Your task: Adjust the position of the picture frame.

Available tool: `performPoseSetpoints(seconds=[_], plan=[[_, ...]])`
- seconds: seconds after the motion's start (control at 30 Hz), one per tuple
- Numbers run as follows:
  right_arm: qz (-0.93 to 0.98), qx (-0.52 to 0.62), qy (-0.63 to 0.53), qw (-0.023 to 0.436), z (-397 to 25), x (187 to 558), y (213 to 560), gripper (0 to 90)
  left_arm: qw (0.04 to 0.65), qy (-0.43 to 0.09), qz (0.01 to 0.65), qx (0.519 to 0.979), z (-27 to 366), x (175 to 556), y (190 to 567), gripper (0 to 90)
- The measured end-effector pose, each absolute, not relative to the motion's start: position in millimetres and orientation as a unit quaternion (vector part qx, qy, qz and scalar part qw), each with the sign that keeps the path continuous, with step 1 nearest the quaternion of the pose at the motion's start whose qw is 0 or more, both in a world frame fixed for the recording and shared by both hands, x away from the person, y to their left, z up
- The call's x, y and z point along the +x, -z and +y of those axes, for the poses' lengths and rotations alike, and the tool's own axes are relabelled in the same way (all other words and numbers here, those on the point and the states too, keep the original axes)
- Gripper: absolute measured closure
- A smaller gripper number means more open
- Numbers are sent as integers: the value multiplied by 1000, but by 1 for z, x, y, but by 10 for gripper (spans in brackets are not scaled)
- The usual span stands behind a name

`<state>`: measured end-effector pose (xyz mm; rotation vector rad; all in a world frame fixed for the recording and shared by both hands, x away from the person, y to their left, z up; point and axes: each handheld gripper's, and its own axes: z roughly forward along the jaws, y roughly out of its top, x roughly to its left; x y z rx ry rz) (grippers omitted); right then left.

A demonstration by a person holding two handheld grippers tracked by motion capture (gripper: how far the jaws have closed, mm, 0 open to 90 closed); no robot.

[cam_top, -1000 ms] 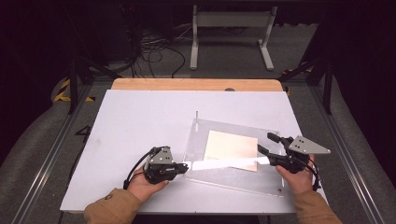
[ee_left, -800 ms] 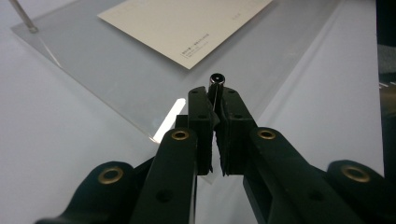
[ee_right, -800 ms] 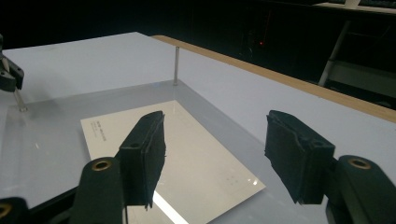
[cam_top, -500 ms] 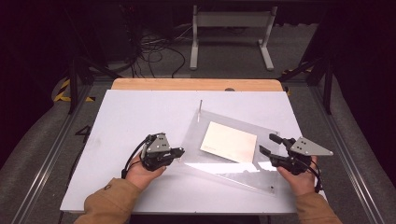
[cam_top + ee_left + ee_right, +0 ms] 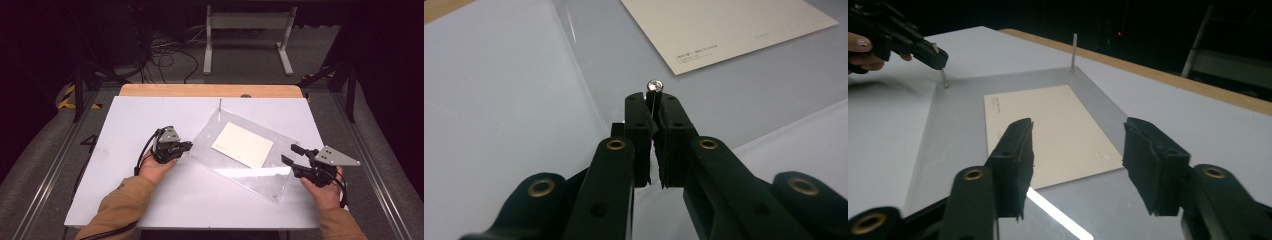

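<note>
Left tongs [image 5: 654, 107] were clamped on a corner pin [image 5: 654, 86] of the clear acrylic sheet [image 5: 227, 165], which sat angled mid-worktop [image 5: 125, 120] with a cream card [image 5: 242, 145] under it. Right tongs [image 5: 289, 155] hung wide open by its right edge. A slipped pin could've let the sheet swing and shift the card.

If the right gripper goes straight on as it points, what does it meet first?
Probably the cream card lying on the clear plate; the open right gripper points low across it, though depth is uncertain.
</note>
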<state>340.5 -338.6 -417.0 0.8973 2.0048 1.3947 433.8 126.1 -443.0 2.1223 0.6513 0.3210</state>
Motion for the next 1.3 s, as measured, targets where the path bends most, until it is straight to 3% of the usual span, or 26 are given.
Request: performPoseSetpoints(seconds=[0.13,0.27,0.33,0.47,0.87,1.3], plan=[[755,354,-491,251,-339,350,415,591,438,-133,261,850,128,432,443,828],[764,382,-461,240,-342,368,409,616,460,-131,272,835,137,428,435,685],[771,388,-446,236,-344,379,405,633,469,-129,274,830,144,424,432,667],[804,393,-399,202,-346,411,396,895,476,-134,276,824,154,417,430,636],[825,454,-288,171,-364,478,410,898,483,-142,311,806,180,409,433,577],[842,466,-239,129,-373,495,424,899,487,-132,326,799,185,409,438,539]])
